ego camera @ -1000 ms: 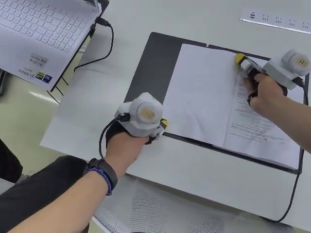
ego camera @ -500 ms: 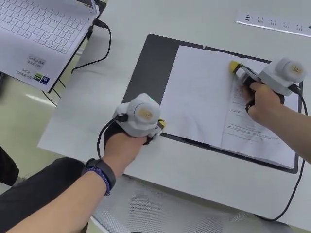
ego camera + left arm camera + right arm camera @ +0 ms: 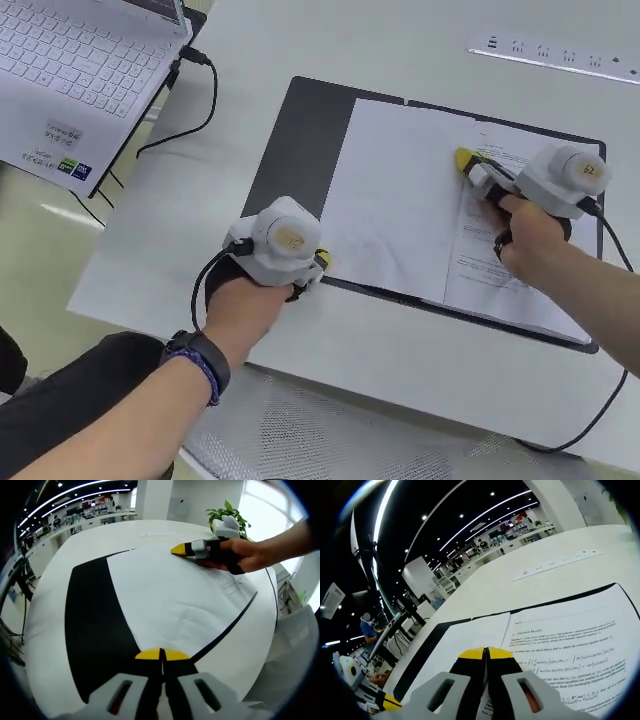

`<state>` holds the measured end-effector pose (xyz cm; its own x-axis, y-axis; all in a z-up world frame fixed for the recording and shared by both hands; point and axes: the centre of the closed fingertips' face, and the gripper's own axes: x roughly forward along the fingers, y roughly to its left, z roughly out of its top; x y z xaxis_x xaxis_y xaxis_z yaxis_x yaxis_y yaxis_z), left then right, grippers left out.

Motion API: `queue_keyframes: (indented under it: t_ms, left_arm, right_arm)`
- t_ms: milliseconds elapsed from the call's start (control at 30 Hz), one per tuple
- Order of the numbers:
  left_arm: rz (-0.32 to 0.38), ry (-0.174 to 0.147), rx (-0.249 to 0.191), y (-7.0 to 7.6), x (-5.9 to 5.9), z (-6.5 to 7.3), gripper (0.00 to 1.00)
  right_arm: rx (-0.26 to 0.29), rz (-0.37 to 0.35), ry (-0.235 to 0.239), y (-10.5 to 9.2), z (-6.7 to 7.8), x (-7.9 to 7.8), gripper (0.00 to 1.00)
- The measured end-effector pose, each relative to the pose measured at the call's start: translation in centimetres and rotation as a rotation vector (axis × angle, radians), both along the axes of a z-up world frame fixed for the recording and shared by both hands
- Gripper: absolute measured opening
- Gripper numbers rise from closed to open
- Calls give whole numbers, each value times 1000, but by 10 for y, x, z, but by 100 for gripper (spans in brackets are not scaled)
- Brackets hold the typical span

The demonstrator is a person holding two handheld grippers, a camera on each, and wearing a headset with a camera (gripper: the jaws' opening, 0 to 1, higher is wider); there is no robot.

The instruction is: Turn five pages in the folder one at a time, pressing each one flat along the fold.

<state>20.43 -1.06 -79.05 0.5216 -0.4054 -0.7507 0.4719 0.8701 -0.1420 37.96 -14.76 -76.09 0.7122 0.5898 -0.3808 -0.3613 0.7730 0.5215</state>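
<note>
A black folder (image 3: 300, 140) lies open across the middle of the bench, a blank page (image 3: 390, 200) over its left half and a printed page (image 3: 505, 270) on its right. The left gripper (image 3: 321, 260) rests at the folder's near edge by the blank page's near-left corner, its jaws together. The right gripper (image 3: 463, 158) has its jaws together too, its yellow tips down on the fold near the pages' far edge. A laptop (image 3: 70, 70) sits at the bench's far-left corner, and a power strip (image 3: 555, 55) along the far edge.
</note>
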Motion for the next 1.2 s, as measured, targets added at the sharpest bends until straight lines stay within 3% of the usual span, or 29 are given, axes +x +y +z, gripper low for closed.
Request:
queue_keyframes:
  t_ms: [500, 1200]
  left_arm:
    - [-11, -7, 8, 0, 0, -1, 0]
    - [-31, -16, 15, 0, -1, -1, 0]
  right_arm:
    - [18, -8, 3, -18, -7, -28, 0]
    - [22, -16, 20, -12, -5, -68, 0]
